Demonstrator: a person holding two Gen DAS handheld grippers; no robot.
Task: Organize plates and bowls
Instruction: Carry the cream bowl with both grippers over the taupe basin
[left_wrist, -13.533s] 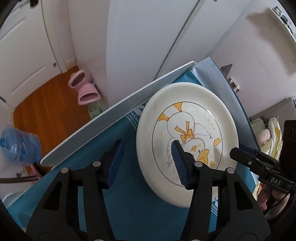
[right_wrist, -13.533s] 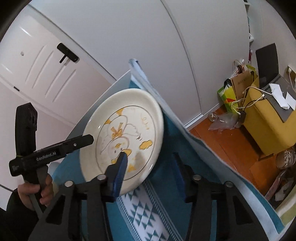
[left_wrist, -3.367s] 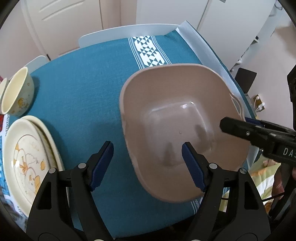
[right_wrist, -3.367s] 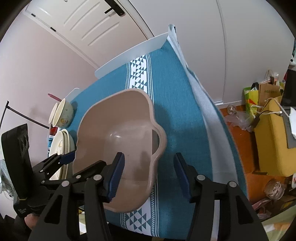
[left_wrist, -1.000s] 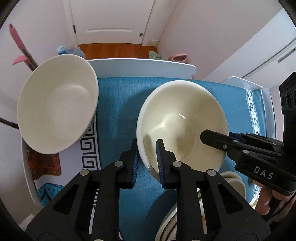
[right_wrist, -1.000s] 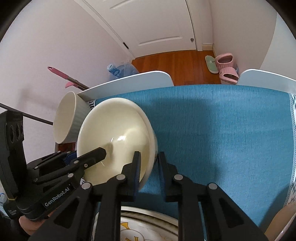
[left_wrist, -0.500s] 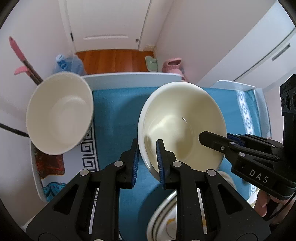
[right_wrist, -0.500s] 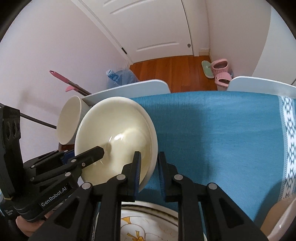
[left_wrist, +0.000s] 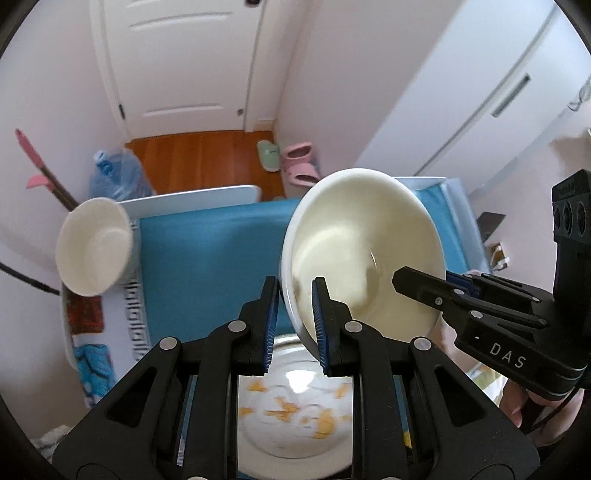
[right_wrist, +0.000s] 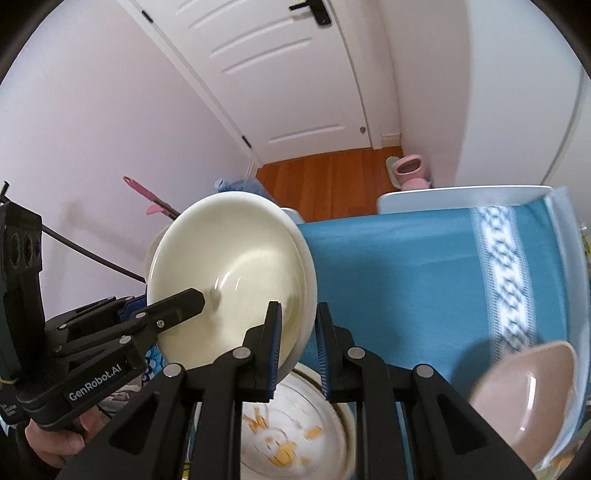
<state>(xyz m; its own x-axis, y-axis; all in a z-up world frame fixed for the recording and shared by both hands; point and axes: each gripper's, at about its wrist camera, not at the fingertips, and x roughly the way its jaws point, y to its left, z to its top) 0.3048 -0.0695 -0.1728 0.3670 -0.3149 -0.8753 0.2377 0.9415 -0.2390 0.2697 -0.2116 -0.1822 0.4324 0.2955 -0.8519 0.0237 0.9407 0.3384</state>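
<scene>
Both grippers held one cream bowl (left_wrist: 364, 254) by opposite sides of its rim, tilted and clear of the blue tablecloth (left_wrist: 207, 251). The left gripper (left_wrist: 293, 321) was clamped on the near rim, one blue pad outside the wall and the other inside the bowl. The right gripper (right_wrist: 297, 339) was likewise clamped on the rim, the wall pinched between its pads. In the left wrist view the right gripper entered from the right of the fingers; in the right wrist view the left gripper entered from the left, a hand (right_wrist: 55, 443) on its handle.

Below the fingers of both grippers lay a plate (left_wrist: 295, 417) with a yellow drawing, blurred. Left of the left fingers and farther off stood a white bowl (left_wrist: 94, 245) at the table's edge. Right of the right fingers and lower lay a pinkish-brown basin (right_wrist: 524, 402). Beyond the fingers were a white door (right_wrist: 295, 74), a wooden floor (left_wrist: 199, 155), pink slippers (left_wrist: 301, 166) and a blue water jug (left_wrist: 118, 175).
</scene>
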